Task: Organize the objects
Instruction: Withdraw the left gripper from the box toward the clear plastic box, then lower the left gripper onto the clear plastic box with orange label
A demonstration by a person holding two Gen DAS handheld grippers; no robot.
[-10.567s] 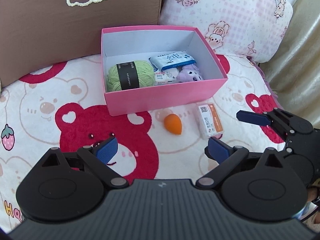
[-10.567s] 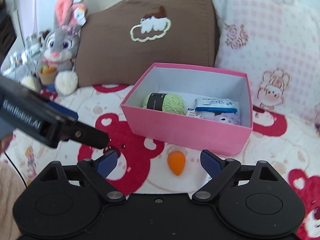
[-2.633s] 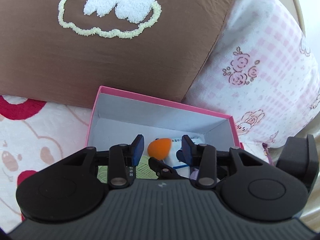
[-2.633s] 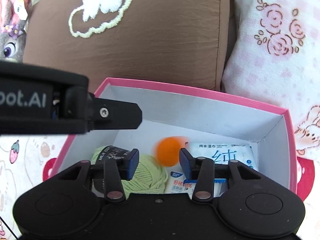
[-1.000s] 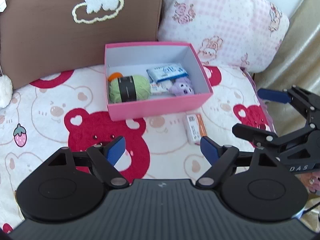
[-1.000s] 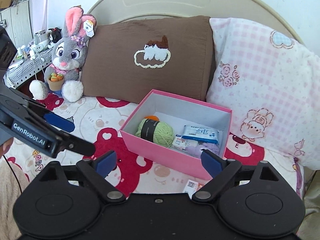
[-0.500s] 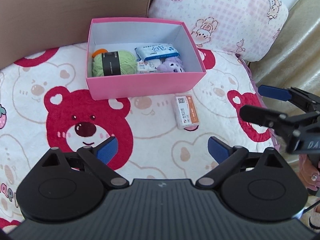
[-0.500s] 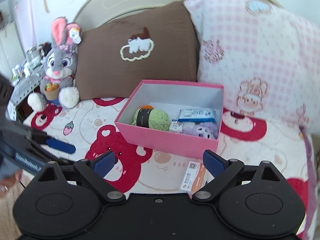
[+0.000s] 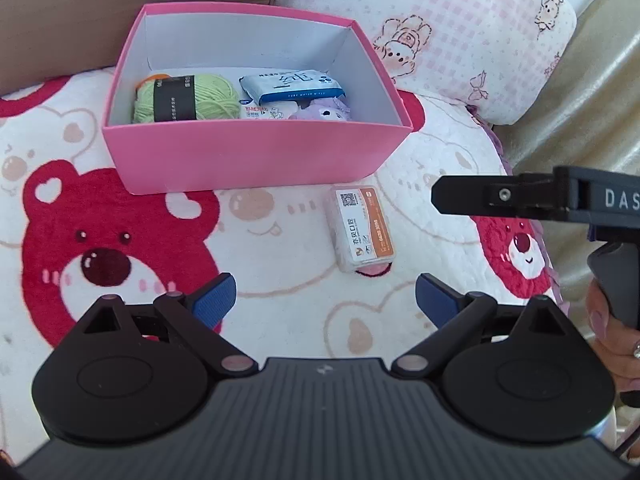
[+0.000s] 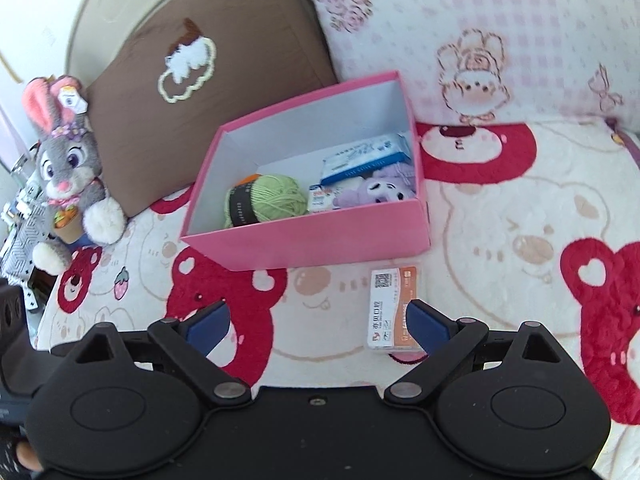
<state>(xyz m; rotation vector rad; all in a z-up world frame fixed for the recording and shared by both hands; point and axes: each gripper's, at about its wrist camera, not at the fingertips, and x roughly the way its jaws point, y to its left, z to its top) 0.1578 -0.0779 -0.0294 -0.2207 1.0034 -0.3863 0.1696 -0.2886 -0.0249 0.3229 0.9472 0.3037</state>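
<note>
A white and orange packet (image 9: pixel 362 230) (image 10: pixel 393 309) lies flat on the bear-print bedspread just in front of the pink box (image 9: pixel 256 160) (image 10: pixel 320 236). Inside the box are green yarn (image 9: pixel 184 98) (image 10: pixel 266 200), a blue and white wipes pack (image 9: pixel 292 85) (image 10: pixel 366 156), a small sachet, a purple plush (image 10: pixel 378 190) and an orange sponge, mostly hidden behind the yarn. My left gripper (image 9: pixel 325 302) is open and empty, just short of the packet. My right gripper (image 10: pixel 318 326) is open too, with its right fingertip (image 10: pixel 424 326) over the packet's near edge.
A brown cloud pillow (image 10: pixel 192 68) and a pink checked pillow (image 10: pixel 480 32) stand behind the box. A grey rabbit plush (image 10: pixel 66 160) sits at the far left. The right gripper's body (image 9: pixel 540 200) reaches in from the right, beside beige fabric (image 9: pixel 592 112) at the bed's edge.
Both grippers have come down closer to the bedspread and the packet. The right gripper has rolled, so its view of the box now tilts. The left jaws widened from a second ago.
</note>
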